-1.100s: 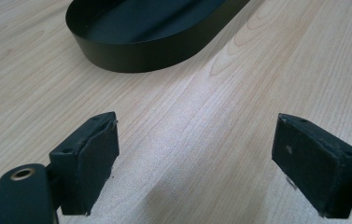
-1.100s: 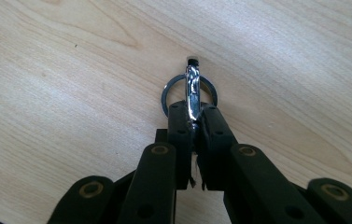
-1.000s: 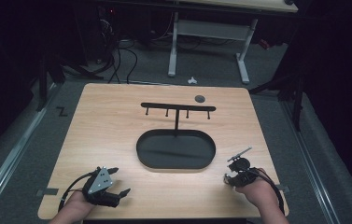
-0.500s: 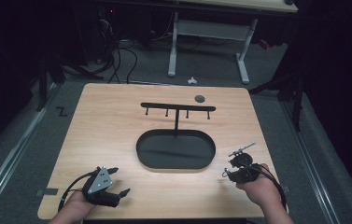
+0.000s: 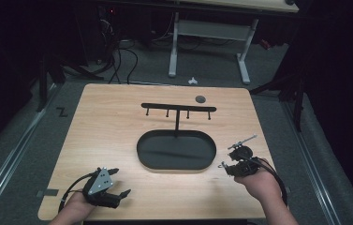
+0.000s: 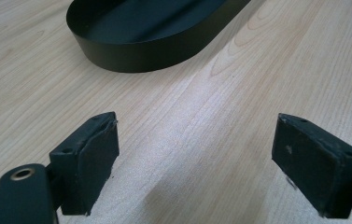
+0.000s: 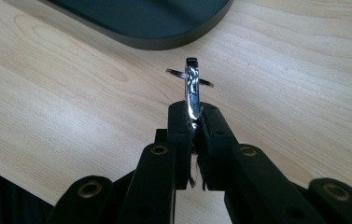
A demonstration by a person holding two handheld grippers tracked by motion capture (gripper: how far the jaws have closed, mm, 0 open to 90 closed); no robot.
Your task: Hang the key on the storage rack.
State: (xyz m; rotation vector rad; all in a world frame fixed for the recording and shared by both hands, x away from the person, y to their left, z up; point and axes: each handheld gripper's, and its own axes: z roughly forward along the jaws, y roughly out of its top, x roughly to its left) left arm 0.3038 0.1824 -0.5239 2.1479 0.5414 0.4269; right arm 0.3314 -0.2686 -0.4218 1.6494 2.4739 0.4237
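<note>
I can read no text, label, brand or number anywhere here, neither on my tools nor on the table. The one sign-like thing I see is a dark Z-shaped mark (image 5: 62, 112) on the grey floor just left of the table's far left corner; whether it is meant as a letter or is only tape I cannot tell.

Bright overhead light on the table (image 5: 118, 140), dark surroundings; gripper views sharp with soft shadows.
</note>
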